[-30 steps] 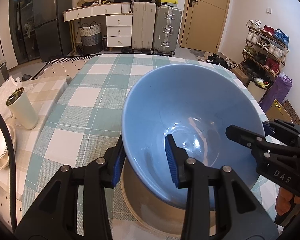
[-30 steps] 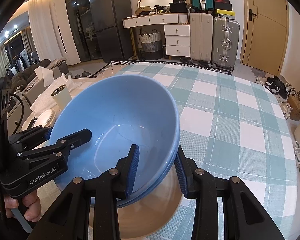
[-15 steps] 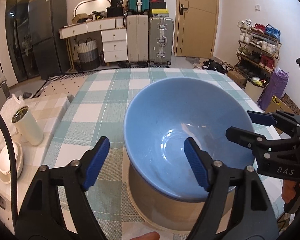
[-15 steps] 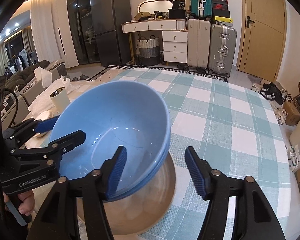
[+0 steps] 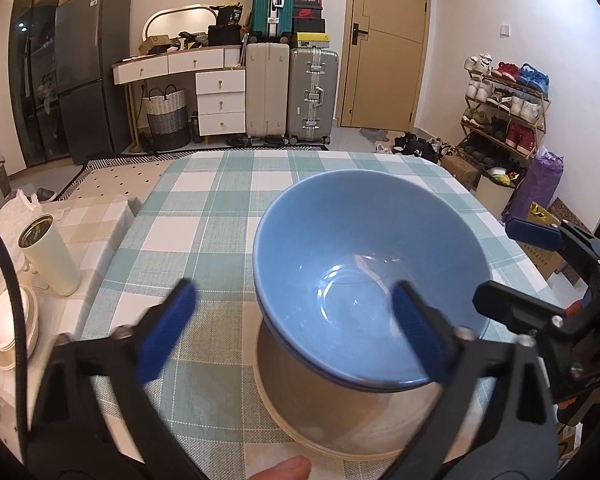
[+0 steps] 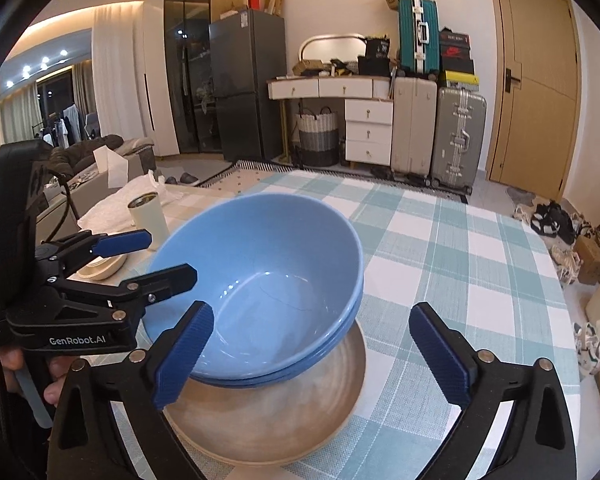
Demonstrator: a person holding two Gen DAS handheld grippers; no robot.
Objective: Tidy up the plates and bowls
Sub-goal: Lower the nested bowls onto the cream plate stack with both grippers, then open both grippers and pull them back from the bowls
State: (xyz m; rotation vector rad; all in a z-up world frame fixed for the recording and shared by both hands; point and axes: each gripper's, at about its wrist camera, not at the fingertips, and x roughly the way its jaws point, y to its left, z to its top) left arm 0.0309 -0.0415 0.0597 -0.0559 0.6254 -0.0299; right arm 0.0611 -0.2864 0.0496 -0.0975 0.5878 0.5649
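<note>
A blue bowl [image 5: 364, 276] sits nested in a second blue bowl, and both rest on a beige plate [image 5: 340, 408] on the checked tablecloth. It also shows in the right wrist view [image 6: 256, 280], on the plate [image 6: 268, 416]. My left gripper [image 5: 296, 328] is open and empty, just in front of the bowls. My right gripper [image 6: 312, 352] is open and empty, with its fingers astride the near rim and apart from it. Each gripper shows in the other's view, the right one [image 5: 536, 276] and the left one [image 6: 140, 256].
A cream tumbler [image 5: 50, 256] and stacked white dishes [image 5: 8, 320] stand on a side table to the left. The green checked tablecloth [image 5: 204, 216] stretches beyond the bowls. Suitcases, drawers, a fridge and a shoe rack line the room's far side.
Both grippers were shut on the blue bowl's rim. They opened, let it go on the stack, and drew back and up.
</note>
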